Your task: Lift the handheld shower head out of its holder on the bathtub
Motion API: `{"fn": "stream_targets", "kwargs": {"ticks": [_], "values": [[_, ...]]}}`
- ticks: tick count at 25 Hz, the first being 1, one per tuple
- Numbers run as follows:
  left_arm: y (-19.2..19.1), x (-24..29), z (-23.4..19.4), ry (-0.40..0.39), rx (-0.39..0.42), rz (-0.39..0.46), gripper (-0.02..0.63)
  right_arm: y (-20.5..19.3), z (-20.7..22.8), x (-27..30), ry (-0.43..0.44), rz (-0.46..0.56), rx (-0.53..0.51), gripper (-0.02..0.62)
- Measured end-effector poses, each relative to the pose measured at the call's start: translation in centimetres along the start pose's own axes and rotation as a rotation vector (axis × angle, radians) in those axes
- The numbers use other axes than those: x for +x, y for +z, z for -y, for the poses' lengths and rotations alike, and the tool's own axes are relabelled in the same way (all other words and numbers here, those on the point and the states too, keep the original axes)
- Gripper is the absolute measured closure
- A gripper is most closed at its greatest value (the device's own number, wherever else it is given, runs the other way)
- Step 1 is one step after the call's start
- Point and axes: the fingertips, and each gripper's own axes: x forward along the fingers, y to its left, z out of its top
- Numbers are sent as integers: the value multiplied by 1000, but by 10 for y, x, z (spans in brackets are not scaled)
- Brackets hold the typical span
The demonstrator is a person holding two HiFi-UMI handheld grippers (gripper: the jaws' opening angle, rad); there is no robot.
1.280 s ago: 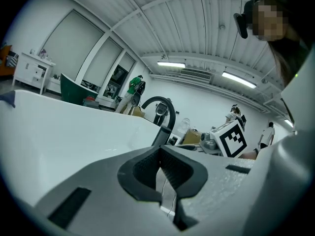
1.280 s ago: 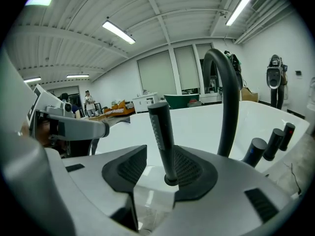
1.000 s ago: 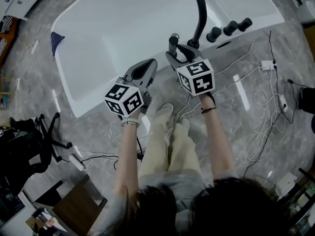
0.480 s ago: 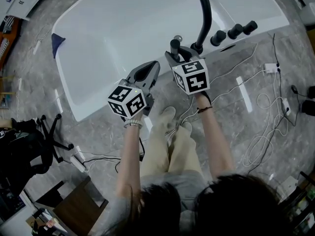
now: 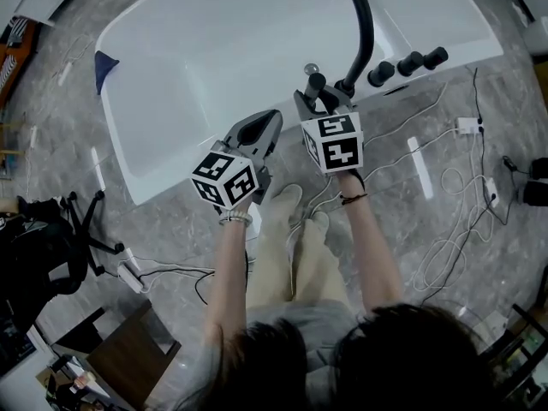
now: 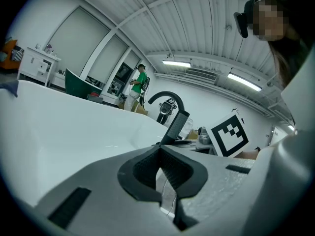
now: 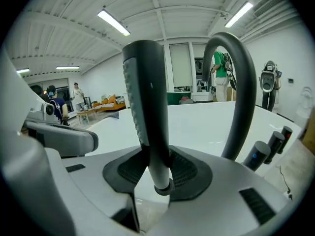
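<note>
Right tool (image 7: 153, 167), jaws just closing, grips the upright shower head (image 7: 146, 97).

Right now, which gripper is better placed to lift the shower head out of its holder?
Right. The right gripper already has the handle of the handheld shower head between its jaws, which have just been closing onto it. The left gripper is shut with nothing in it and sits off to the side.

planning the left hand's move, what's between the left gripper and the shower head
Only bare white tub rim, seen in the head view, separates the left gripper from the shower head.
</note>
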Motion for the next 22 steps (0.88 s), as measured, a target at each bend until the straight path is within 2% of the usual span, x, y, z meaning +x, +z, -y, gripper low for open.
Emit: {"fn": "stream_targets", "kwargs": {"ticks": [12,22], "values": [[43,-21,42,-8,5,34,601,50,-13,-56,2,36,-13,463],[83,-54,79,10,49,77,601,96,-32,-109,19,97,-36,463]]}}
